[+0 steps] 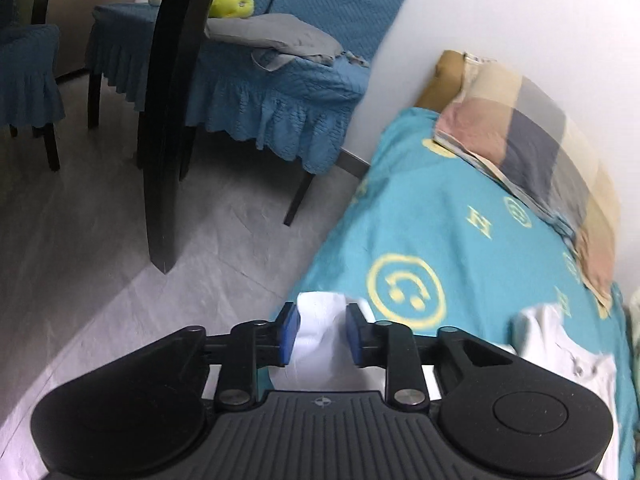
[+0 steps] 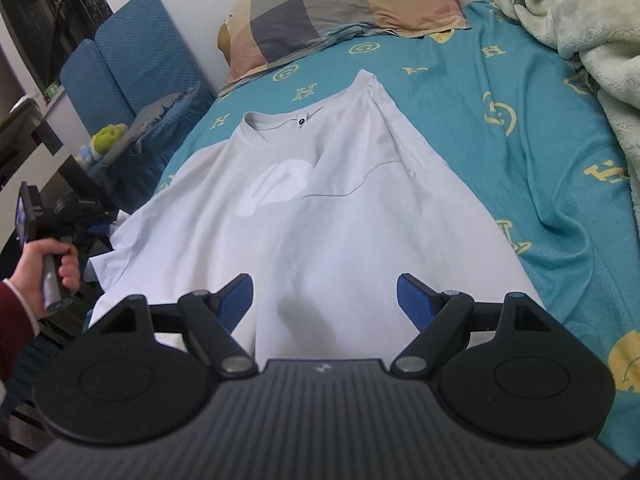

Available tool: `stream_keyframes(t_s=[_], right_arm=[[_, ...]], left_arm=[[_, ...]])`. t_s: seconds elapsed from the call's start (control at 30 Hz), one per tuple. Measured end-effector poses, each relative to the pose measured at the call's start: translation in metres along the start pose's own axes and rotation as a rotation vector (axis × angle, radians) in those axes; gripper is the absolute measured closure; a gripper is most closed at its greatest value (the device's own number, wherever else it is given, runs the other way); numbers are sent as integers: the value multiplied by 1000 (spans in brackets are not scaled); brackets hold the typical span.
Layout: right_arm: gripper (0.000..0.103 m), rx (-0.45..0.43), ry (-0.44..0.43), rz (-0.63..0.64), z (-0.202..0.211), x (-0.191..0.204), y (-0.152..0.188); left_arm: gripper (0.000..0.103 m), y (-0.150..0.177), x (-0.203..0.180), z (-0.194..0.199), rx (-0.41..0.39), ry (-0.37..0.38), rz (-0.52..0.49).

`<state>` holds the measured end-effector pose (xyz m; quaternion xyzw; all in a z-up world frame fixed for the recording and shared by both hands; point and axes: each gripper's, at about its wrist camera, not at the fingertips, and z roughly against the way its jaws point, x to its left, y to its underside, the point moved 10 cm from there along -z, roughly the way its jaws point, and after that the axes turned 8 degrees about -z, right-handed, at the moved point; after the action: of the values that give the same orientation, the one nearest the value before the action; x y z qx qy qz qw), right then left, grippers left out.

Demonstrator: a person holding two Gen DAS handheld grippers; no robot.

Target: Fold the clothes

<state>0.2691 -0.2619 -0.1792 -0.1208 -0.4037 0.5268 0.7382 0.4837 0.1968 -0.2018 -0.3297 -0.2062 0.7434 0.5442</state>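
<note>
The white shirt (image 2: 320, 216) is lying flat on the bed (image 2: 500, 128), below the pillow (image 2: 340, 4). The left gripper (image 1: 322, 334) is pinching the shirt's sleeve, jaws narrow. The right gripper (image 2: 325, 300) is hovering over the shirt's hem, jaws wide.

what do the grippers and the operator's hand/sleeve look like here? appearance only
Both grippers, left gripper and right gripper, match: matte black bodies with a ribbed centre plate, round side housings, black linkage arms on silver pivot pins, a small round emblem, and blue finger pads. No cables visible. From the right wrist view, the bare left hand grips a silver-grey handle, with a dark red sleeve showing a white edge.
</note>
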Motion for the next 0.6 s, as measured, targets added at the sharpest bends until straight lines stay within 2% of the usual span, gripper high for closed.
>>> stream_keyframes(t_s=[0.07, 0.13, 0.2, 0.37, 0.53, 0.6], right_arm=[[22, -5, -2, 9, 1, 2, 2], [22, -13, -5, 27, 4, 6, 3], [22, -17, -14, 37, 9, 7, 5], [22, -21, -40, 45, 31, 8, 19], [22, -63, -46, 76, 54, 7, 22], [22, -73, -46, 86, 62, 4, 25]], left_arm=[[52, 9, -3, 22, -1, 28, 4], [51, 28, -4, 56, 13, 57, 0], [48, 57, -6, 91, 67, 88, -15], [47, 151, -15, 180, 266, 177, -86], [47, 231, -17, 246, 425, 208, -44], [47, 255, -14, 263, 467, 184, -27]])
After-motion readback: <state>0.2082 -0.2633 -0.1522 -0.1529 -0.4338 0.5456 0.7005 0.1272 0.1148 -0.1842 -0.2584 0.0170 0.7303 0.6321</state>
